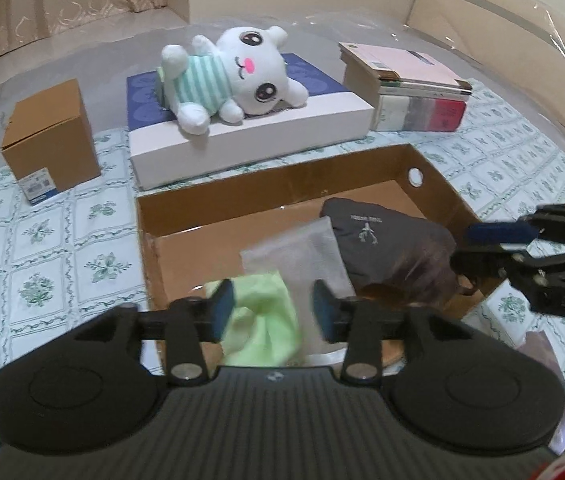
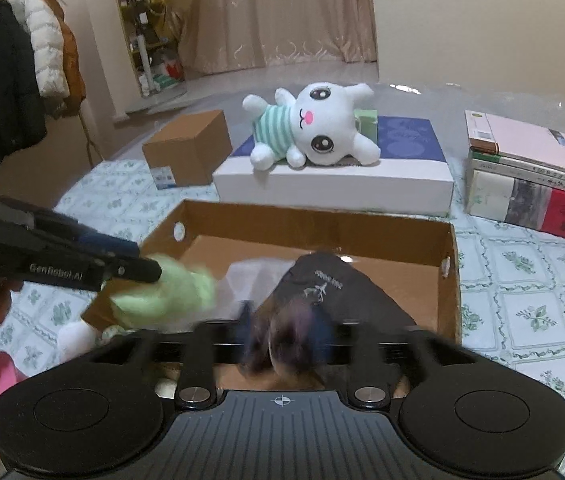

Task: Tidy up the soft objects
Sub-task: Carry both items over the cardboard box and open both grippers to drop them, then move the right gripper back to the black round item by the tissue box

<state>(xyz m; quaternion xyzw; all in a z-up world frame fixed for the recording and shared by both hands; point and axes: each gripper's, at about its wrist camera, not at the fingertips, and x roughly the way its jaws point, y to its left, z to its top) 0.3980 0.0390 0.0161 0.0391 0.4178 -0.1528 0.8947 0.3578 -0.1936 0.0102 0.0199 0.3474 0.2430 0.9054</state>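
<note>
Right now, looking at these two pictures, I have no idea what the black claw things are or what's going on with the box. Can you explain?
No robot here: a person holds a two-finger gripper in each hand, each with a camera looking along its fingers. One picture comes from the left gripper, the other from the right gripper.

Both hover over an open cardboard tray on a flowered tablecloth. The left gripper's jaws stand apart with a light green cloth between them, seemingly let go. The right gripper's fingers are blurred at a dark garment in the tray; I can't tell if it grips.

Behind: a plush toy on a white box, a small brown box and stacked books.
</note>
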